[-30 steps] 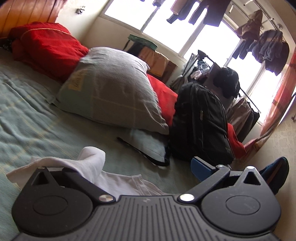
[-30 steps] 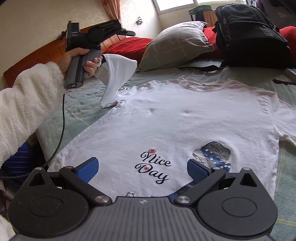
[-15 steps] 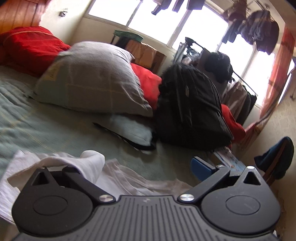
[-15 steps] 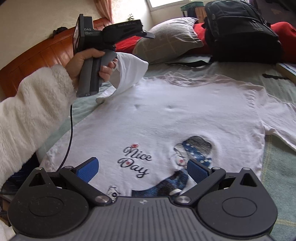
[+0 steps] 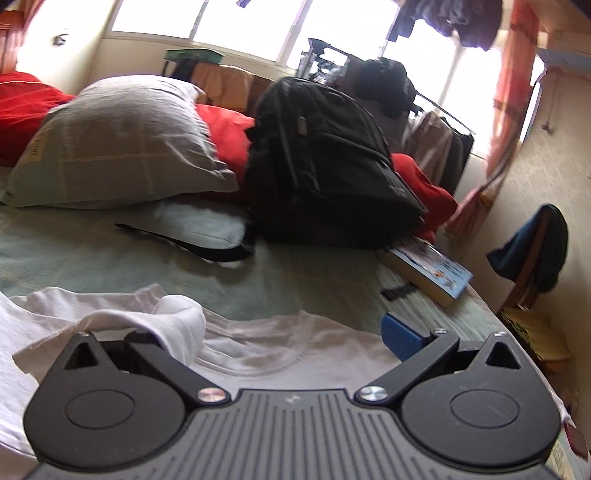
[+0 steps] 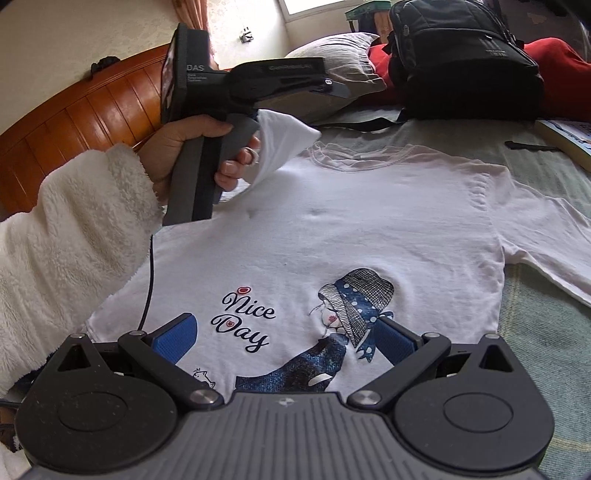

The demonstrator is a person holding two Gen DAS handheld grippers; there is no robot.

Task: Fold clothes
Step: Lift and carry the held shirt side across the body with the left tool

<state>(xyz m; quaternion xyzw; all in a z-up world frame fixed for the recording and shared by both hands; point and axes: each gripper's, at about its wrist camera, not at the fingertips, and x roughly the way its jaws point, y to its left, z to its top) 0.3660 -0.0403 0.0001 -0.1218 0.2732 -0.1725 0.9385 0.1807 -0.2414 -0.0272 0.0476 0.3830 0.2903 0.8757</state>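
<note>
Right wrist: left gripper [image 6: 295,79] lifts T-shirt [image 6: 369,229] sleeve | right gripper [image 6: 282,338] spread | left wrist: grip unclear

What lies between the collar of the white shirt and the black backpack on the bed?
In the right wrist view, only bare green bedspread and one backpack strap lie between the collar and the black backpack.

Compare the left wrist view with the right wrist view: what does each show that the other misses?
Left wrist only: the bright windows, a clothes rack and a wooden chair.

Right wrist only: the white T-shirt's "Nice Day" print, the wooden headboard, the left tongs from outside, and the open right tongs.

Both: the white T-shirt with its lifted sleeve, the grey pillow, the black backpack.
</note>
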